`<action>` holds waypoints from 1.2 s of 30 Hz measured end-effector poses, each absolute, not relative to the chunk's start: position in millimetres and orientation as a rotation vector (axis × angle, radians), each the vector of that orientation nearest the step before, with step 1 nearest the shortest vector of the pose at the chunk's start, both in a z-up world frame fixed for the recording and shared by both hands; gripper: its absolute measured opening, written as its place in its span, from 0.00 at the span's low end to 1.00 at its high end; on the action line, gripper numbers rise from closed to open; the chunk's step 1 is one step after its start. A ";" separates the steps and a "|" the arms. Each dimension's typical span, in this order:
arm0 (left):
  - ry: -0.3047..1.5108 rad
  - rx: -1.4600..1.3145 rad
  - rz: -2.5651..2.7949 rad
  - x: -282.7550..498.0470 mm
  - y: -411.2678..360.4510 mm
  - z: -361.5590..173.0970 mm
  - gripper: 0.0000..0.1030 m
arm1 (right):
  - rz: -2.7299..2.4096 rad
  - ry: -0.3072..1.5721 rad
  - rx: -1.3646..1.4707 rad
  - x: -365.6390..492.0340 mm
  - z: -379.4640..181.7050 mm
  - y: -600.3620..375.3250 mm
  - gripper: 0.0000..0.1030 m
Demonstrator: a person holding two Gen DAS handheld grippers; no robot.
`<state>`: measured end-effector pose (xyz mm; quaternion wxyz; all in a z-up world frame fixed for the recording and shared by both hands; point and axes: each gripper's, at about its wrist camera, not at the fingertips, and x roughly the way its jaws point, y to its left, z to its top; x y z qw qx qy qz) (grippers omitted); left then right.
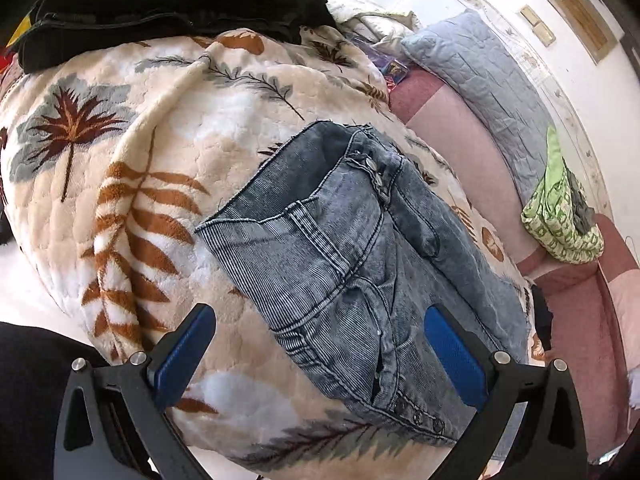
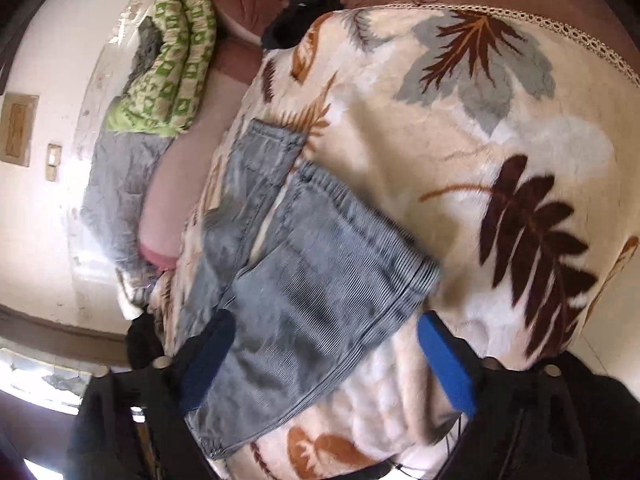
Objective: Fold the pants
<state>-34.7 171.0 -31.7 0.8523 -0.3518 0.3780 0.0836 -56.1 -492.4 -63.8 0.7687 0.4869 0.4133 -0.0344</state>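
Note:
Folded, faded blue jeans lie on a cream blanket with a leaf print; their waistband and fly buttons face up. My left gripper hovers over the near end of the jeans, its blue pads wide apart and touching nothing. In the right wrist view the jeans lie slanted across the blanket. My right gripper stands open above them. One pad is over bare blanket and the other is over the denim's edge; neither presses on the cloth.
A pile of black clothes sits at the blanket's far left. A grey-blue quilted pillow and a green patterned cloth lie on the pink sheet by the wall. Another dark garment rests at the blanket's edge.

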 end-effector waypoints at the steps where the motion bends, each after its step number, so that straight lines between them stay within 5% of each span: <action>1: 0.796 -0.743 0.177 -33.0 172.4 -34.2 1.00 | -0.093 0.900 1.045 -53.9 -65.3 -493.2 0.79; 4: 0.824 -0.784 0.175 -34.0 179.2 -42.7 1.00 | -0.156 0.894 0.997 -48.8 -64.8 -497.5 0.60; 6: 0.819 -0.804 0.190 -37.1 183.7 -43.9 1.00 | -0.198 0.896 0.871 -43.6 -52.0 -490.0 0.34; 8: 0.808 -0.815 0.200 -38.6 189.4 -42.3 0.97 | -0.211 0.911 0.784 -37.5 -44.9 -483.6 0.27; 12: 0.835 -0.862 0.219 -37.9 201.7 -46.8 0.81 | -0.213 0.889 0.635 -35.9 -29.2 -473.2 0.27; 15: 0.844 -0.893 0.212 -34.3 206.1 -45.9 0.81 | -0.209 0.887 0.599 -34.6 -28.8 -468.8 0.27; 17: 0.846 -0.899 0.186 -31.4 205.3 -43.3 0.65 | -0.206 0.885 0.592 -33.0 -30.1 -467.0 0.27; 19: 0.909 -0.870 0.180 -19.8 202.1 -45.7 0.19 | -0.199 0.885 0.588 -30.8 -29.3 -466.1 0.27; 21: 0.951 -0.844 0.225 -13.0 203.1 -50.6 0.11 | -0.185 0.899 0.591 -27.3 -30.1 -465.3 0.27; 31: 0.797 -0.545 0.359 -60.4 164.7 11.1 0.03 | -0.213 0.910 0.321 -37.5 4.7 -457.5 0.19; 34: 1.022 -0.672 0.401 -58.0 182.9 -44.5 0.03 | -0.183 1.205 0.465 -23.7 -52.3 -481.0 0.30; 35: 1.050 -0.683 0.422 -58.6 186.8 -50.6 0.01 | -0.182 1.165 0.515 -26.9 -45.6 -490.6 0.39; 36: 1.026 -0.657 0.418 -59.2 186.0 -44.9 0.01 | -0.209 1.146 0.490 -28.5 -38.8 -493.5 0.63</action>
